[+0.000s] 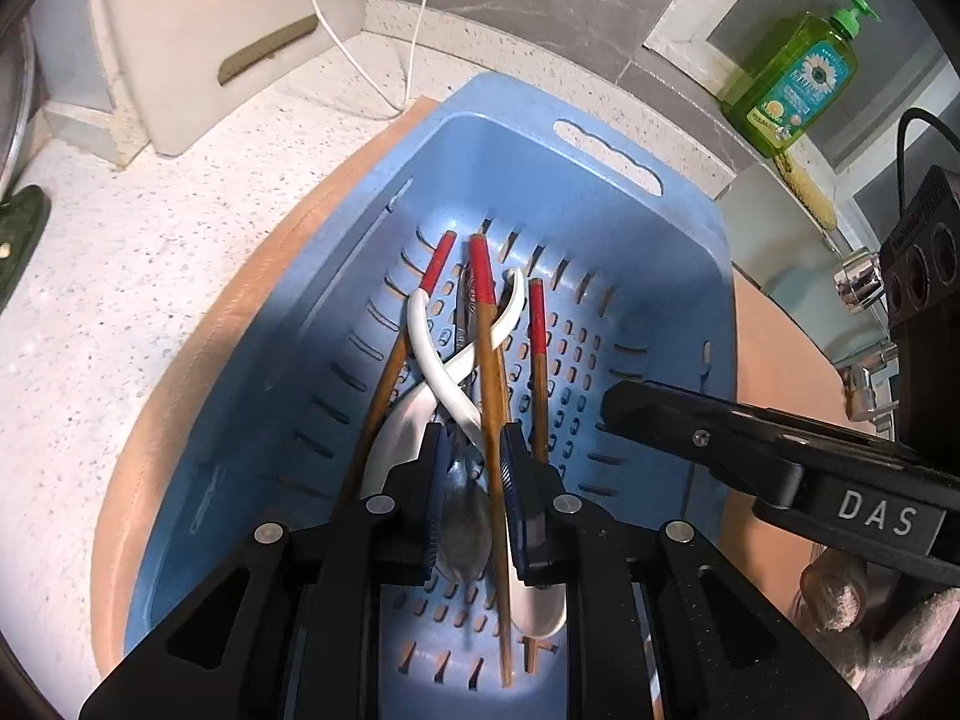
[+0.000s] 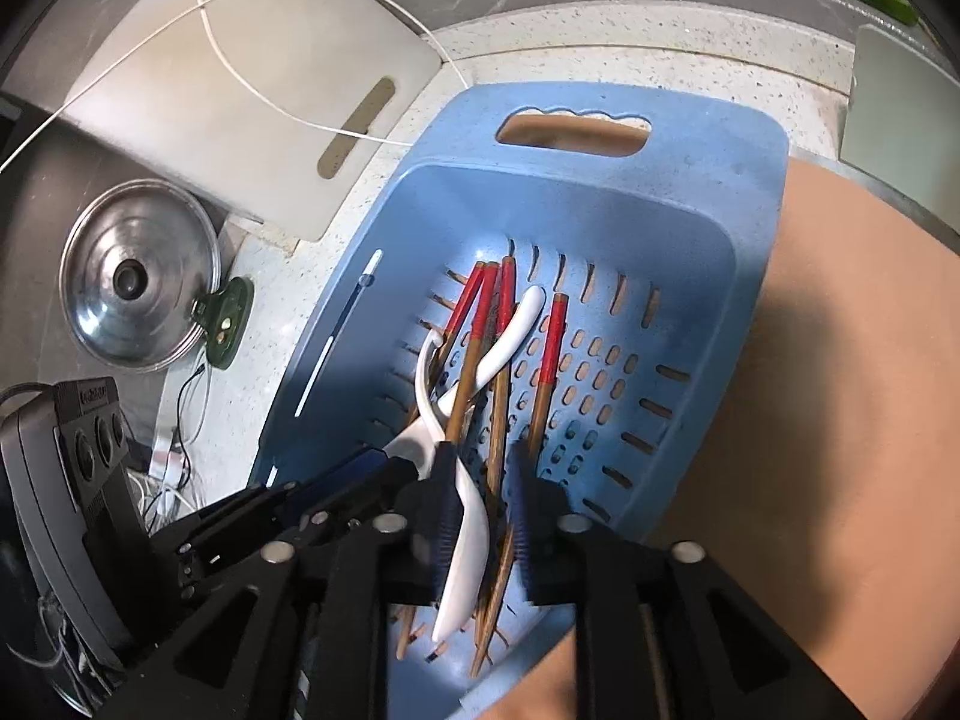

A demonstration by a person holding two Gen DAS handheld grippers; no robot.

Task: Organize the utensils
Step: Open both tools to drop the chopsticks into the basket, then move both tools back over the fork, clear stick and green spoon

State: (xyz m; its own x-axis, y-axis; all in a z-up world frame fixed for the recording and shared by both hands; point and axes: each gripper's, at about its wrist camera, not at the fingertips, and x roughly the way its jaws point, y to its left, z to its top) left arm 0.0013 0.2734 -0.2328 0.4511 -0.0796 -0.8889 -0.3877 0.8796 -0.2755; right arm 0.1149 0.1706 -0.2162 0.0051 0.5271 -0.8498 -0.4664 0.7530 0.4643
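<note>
Black fingers of the left hand-held gripper (image 1: pixel 474 474) fill the foreground of its own view, set a narrow gap apart astride a brown chopstick (image 1: pixel 489 372) and a metal spoon (image 1: pixel 462 534); the blue pads look close to both, though contact cannot be told for sure. Both lie in a blue perforated basket (image 1: pixel 600 192) with other red-tipped chopsticks (image 1: pixel 538 330) and two crossed white ceramic spoons (image 1: pixel 432 360). That basket rests on a tan round board (image 1: pixel 240 312) upon the speckled desk (image 1: pixel 120 276). From the right, the right hand-held gripper (image 2: pixel 480 516) reaches in over the basket (image 2: pixel 600 192), its jaws parted narrowly around a white spoon (image 2: pixel 465 564) and a bundle of chopsticks (image 2: pixel 498 450). Beside the basket stand a white cutting board (image 2: pixel 252 96) and a steel pot lid (image 2: pixel 138 294). A green dish soap bottle (image 1: pixel 792 78) sits by the wall.
</note>
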